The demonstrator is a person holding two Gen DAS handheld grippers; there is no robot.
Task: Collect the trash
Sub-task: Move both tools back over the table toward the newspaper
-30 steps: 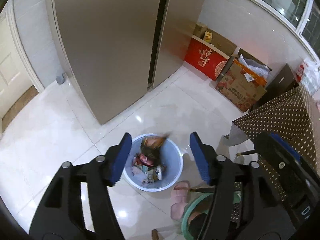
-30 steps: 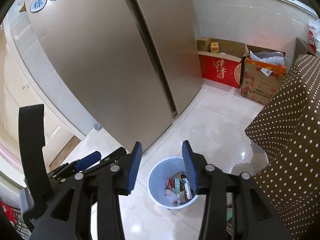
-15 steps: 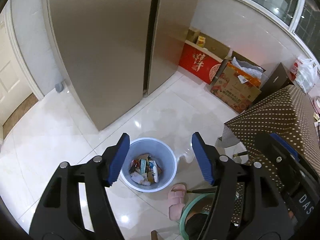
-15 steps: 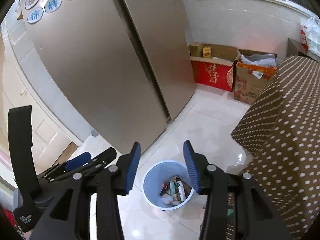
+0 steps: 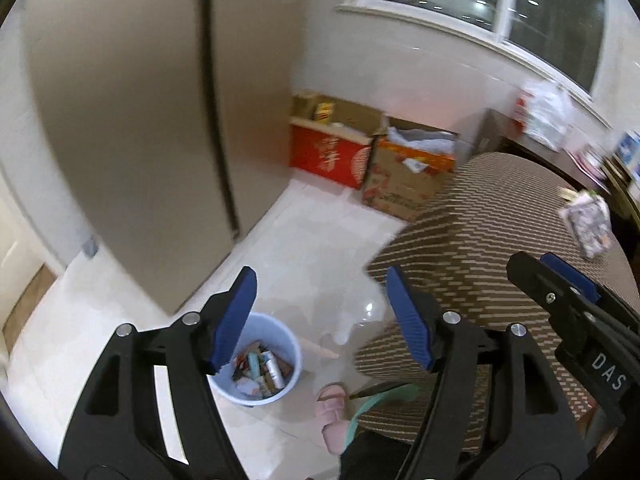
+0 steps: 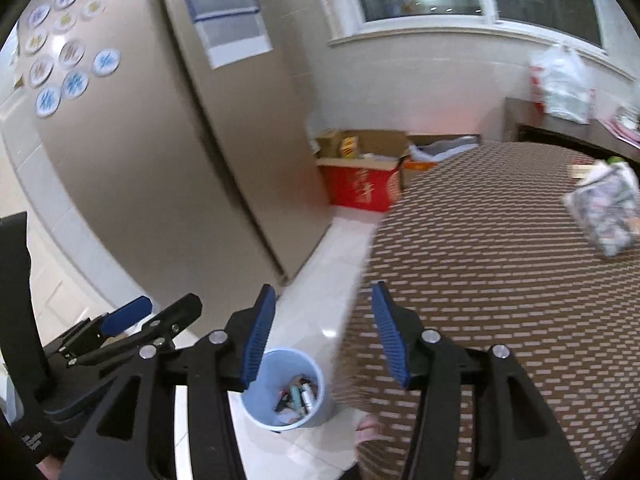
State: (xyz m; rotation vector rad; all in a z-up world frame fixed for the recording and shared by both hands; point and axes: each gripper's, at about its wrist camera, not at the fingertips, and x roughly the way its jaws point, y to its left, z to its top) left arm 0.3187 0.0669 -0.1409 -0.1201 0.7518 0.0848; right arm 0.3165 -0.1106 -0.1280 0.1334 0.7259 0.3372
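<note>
Blue bin (image 5: pixel 256 364) holding wrappers (image 5: pixel 262 370), left tool (image 5: pixel 320 320) and right tool (image 6: pixel 322 336) empty, jaws opening

bin (image 5: pixel 294 354): smooth blue plastic | floor (image 5: pixel 304 248): glossy tile | tablecloth (image 6: pixel 500 260): dotted cloth

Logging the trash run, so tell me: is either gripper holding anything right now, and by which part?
Nothing is held. The left gripper and right gripper are both empty, jaws opening, above the bin.
</note>
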